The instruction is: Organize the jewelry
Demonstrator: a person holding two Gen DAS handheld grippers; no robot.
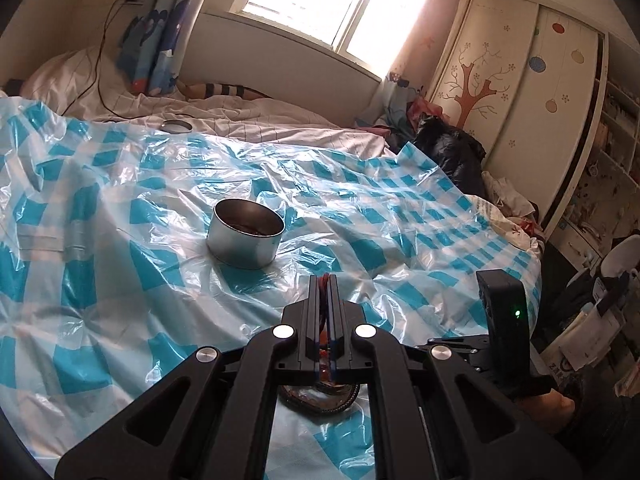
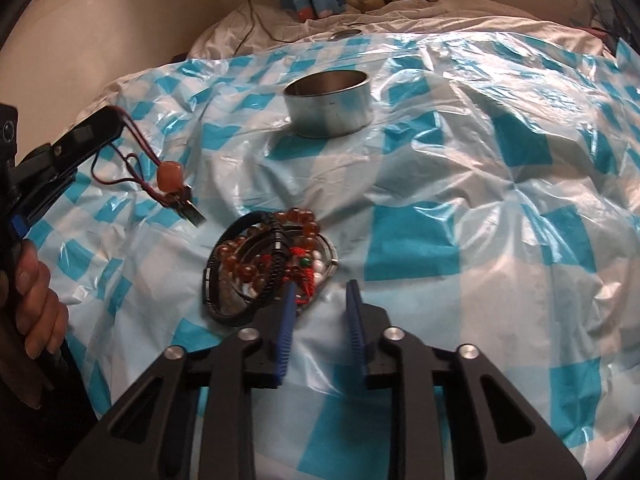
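Note:
A round metal tin [image 1: 245, 233] stands open on the blue-checked plastic sheet; it also shows in the right wrist view [image 2: 329, 104]. My left gripper [image 1: 327, 280] is shut on a red cord; in the right wrist view it [image 2: 118, 122] holds a red-cord necklace with an orange stone pendant [image 2: 170, 178] hanging above the sheet. A small dish [image 2: 330, 258] piled with brown bead bracelets [image 2: 298, 220] and black bands [image 2: 224, 304] lies just ahead of my right gripper [image 2: 322, 290], which is open and empty. The dish shows under the left gripper [image 1: 320, 398].
A tin lid [image 1: 176, 126] lies at the far edge of the sheet on the white bedding. A black bag [image 1: 452, 148] and clothes sit right of the bed by a wardrobe [image 1: 500, 92]. A black cable [image 1: 98, 80] trails over the pillow.

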